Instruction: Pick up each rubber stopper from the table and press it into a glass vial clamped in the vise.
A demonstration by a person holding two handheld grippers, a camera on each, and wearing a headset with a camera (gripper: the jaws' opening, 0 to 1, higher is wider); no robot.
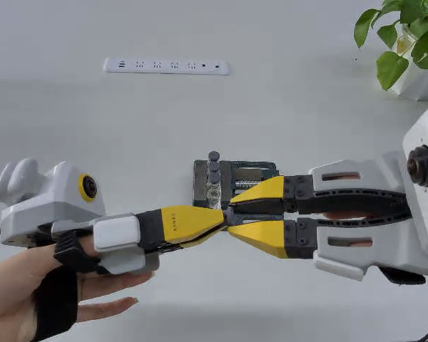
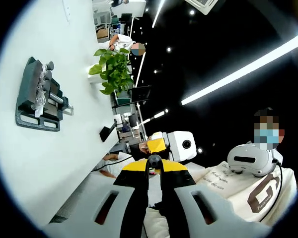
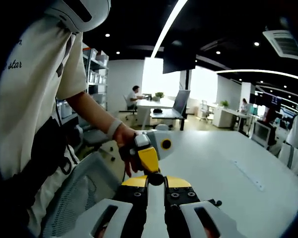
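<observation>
At the left of the head view, a hand (image 1: 36,285) in a black fingerless glove holds the left hand-held gripper (image 1: 223,219), whose yellow jaws point right. Beyond it, a white power strip (image 1: 165,65) lies far back on the pale tabletop (image 1: 128,142).

In the left gripper view, this hand-held gripper's 2 jaws are drawn close on a small dark rubber stopper (image 2: 154,160) pinched at their tips, held up above the tabletop.

In the middle of the head view, the dark vise (image 1: 251,174) sits on the tabletop just behind the meeting jaw tips. It clamps a short row of glass vials (image 1: 214,191), and the farther ones carry dark caps. In the left gripper view the vise (image 2: 39,96) lies well off to the side.

From the right of the head view, the right hand-held gripper (image 1: 230,216) reaches in, its jaws pointing left. Their tips stand a little apart, above and below the tip of the left one. In the right gripper view the rubber stopper (image 3: 155,178) sits between this hand-held gripper's yellow tips, with the left hand-held gripper (image 3: 150,166) meeting it from the far side. Whether the right jaws are pressing the stopper, I cannot tell.

At the far right corner of the head view stands a green plant (image 1: 403,35) in a white pot.
</observation>
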